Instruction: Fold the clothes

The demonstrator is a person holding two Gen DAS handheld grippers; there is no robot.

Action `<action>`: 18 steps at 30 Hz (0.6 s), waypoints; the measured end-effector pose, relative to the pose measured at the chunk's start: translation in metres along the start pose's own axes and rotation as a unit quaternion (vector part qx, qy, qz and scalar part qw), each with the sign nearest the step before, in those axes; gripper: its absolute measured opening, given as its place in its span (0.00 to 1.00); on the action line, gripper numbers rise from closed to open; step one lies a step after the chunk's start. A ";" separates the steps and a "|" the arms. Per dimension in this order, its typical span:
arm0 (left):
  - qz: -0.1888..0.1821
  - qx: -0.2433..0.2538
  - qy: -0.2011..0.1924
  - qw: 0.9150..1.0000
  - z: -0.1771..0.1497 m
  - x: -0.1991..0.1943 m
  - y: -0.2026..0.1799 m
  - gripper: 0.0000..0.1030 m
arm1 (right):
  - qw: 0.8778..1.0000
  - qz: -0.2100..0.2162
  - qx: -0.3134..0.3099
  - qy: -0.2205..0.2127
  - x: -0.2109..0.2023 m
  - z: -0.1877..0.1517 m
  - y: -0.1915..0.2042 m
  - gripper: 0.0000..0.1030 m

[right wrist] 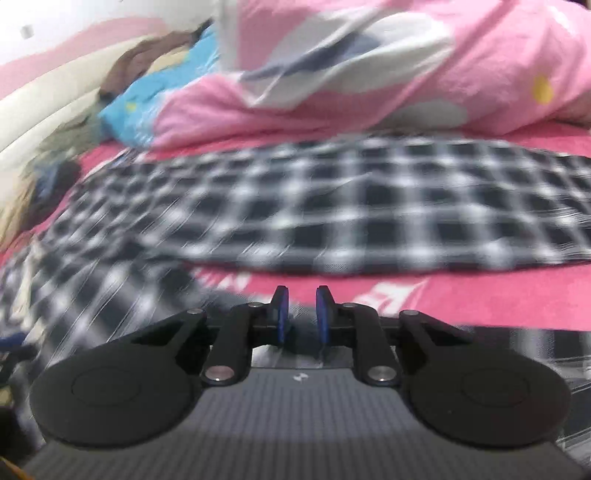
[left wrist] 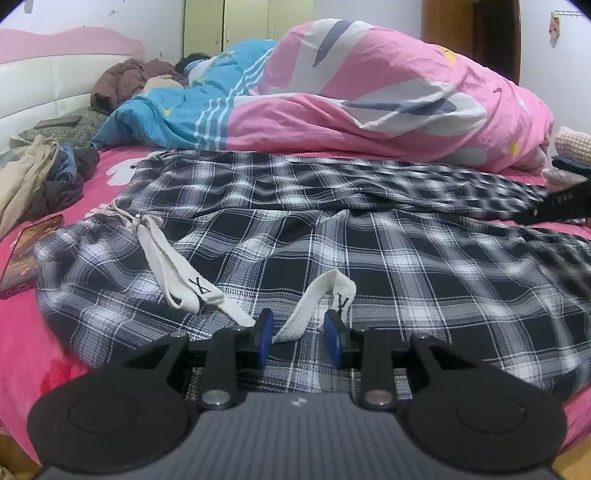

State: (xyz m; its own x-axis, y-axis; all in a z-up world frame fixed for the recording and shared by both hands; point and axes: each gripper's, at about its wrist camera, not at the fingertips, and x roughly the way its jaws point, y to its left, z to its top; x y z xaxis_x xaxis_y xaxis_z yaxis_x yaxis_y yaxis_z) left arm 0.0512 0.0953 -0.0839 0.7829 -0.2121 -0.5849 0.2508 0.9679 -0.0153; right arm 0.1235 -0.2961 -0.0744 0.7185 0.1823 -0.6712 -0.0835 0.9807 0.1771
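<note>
**Plaid trousers spread on a pink bed, both tongs low over them**

The bed [left wrist: 29,354] is covered in a bright pink sheet with white shapes printed on it; in the right wrist view part of some large white lettering shows on the sheet, too cut off to read. A padded white headboard [left wrist: 33,85] with a pink top stands at the left against a white wall, pale yellow-green wardrobe doors [left wrist: 247,22] are behind, and a brown wooden door [left wrist: 491,37] is at the right. A bulky pink quilt [left wrist: 388,103] with white and grey shapes and a blue striped section lies heaped across the far side of the bed. Loose clothes [left wrist: 44,173] are piled at the left, and a phone [left wrist: 27,254] lies on the sheet near them.

The black-and-white plaid trousers [left wrist: 332,258] lie spread across the middle of the bed, waistband to the left, with a white drawstring [left wrist: 184,273] lying on the cloth; each drawstring end carries a small black stitched mark like a crossed letter.

The left tongs [left wrist: 298,339] stand apart over the trousers, with a loop of the drawstring between the blue pads, which do not press on it. The right tongs [right wrist: 300,314] stand narrowly apart above the sheet at the trouser edge, nothing clamped; that view is blurred.
</note>
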 end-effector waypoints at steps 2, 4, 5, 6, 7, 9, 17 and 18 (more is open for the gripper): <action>0.000 -0.001 0.001 1.000 0.000 0.000 -0.001 0.31 | 1.000 -0.023 0.003 0.013 0.017 -0.001 -0.007 0.12; 0.001 -0.002 0.002 1.000 0.001 0.000 -0.002 0.31 | 0.999 -0.045 0.025 0.003 0.025 0.005 -0.022 0.07; 0.000 -0.003 0.002 1.000 0.001 0.000 -0.002 0.31 | 0.998 -0.063 0.029 -0.007 0.017 0.010 -0.026 0.09; 0.000 -0.003 0.002 1.000 0.001 0.000 -0.002 0.31 | 0.996 -0.081 0.028 -0.020 0.005 0.013 -0.030 0.12; 0.001 -0.004 0.002 1.000 0.002 -0.001 -0.002 0.31 | 0.994 -0.100 0.026 -0.033 -0.006 0.016 -0.033 0.12; 0.000 -0.007 0.002 1.000 0.003 -0.001 -0.002 0.31 | 0.994 -0.097 0.028 -0.039 -0.031 0.018 -0.041 0.12; 0.010 0.009 0.006 1.000 0.003 -0.004 -0.006 0.38 | 0.993 -0.098 0.041 0.049 -0.019 -0.005 -0.084 0.08; 0.011 0.012 0.007 1.000 0.002 -0.005 -0.006 0.38 | 0.991 -0.113 0.056 0.035 -0.015 0.000 -0.094 0.08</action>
State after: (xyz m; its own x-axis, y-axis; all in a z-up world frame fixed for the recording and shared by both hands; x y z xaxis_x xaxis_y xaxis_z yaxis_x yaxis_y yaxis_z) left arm 0.0474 0.0901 -0.0792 0.7801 -0.1882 -0.5966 0.2465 0.9690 0.0167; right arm 0.1205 -0.3910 -0.0816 0.6607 -0.0324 -0.7499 0.1535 0.9838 0.0927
